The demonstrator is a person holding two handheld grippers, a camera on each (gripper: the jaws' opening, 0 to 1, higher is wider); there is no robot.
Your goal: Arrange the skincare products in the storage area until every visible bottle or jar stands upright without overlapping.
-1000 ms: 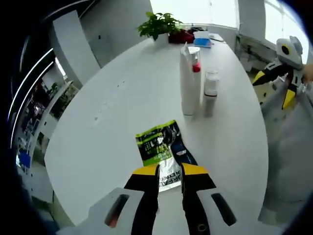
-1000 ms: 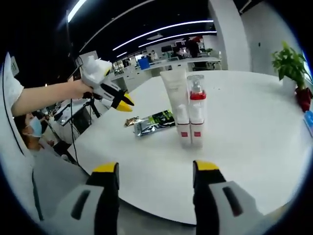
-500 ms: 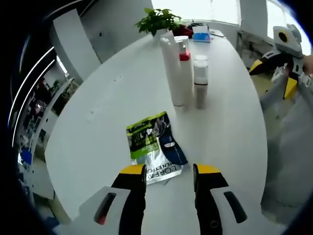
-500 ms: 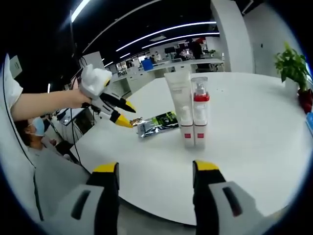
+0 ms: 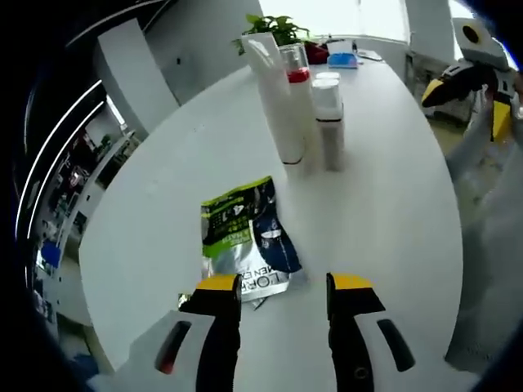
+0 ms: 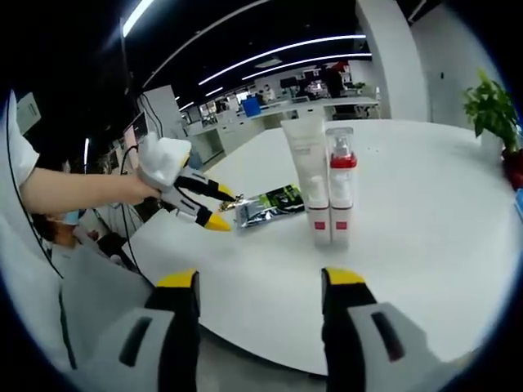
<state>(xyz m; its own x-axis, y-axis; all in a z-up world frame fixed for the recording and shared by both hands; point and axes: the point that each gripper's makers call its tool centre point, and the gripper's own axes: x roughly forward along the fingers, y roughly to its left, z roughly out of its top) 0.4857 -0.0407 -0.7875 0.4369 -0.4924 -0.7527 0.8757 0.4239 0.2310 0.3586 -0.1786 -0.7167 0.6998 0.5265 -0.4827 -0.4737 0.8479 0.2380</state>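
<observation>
I'm working over a broad, smooth white round table (image 5: 163, 212) in an open office with strip lights overhead. In the left gripper view, upper centre of the frame, three upright products stand close together: a tall white tapered tube (image 5: 276, 106), a slim pump bottle with a red collar (image 5: 299, 77) just behind it, and a shorter white bottle with a clear cap (image 5: 329, 122) beside them. Below them, at centre, a flat glossy foil sachet (image 5: 245, 237), green, blue and silver, lies on the table just ahead of my left gripper (image 5: 278, 287), whose yellow-tipped jaws stand well apart and hold nothing. In the right gripper view, my right gripper (image 6: 260, 282) at the bottom of the frame is likewise spread wide and empty, short of the table edge.
</observation>
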